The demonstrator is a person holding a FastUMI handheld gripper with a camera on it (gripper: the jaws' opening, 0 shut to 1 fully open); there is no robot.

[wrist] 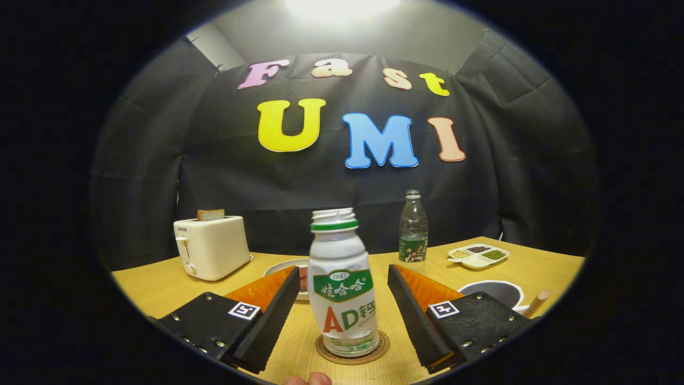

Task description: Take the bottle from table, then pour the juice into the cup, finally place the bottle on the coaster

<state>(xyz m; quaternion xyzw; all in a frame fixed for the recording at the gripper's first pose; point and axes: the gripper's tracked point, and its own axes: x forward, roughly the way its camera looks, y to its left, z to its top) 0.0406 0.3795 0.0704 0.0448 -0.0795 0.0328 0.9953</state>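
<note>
Standing on the coaster (351, 354), the bottle (342, 283) sits untouched between the open hand-held gripper (342, 299) fingers.

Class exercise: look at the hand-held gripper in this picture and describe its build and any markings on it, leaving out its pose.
The gripper has two long, flat, wedge-shaped fingers mounted on dark blocky bodies dotted with small screws. Each body carries a small square black-and-white tag. Behind each finger sits an orange textured panel. No cables are visible.
</note>
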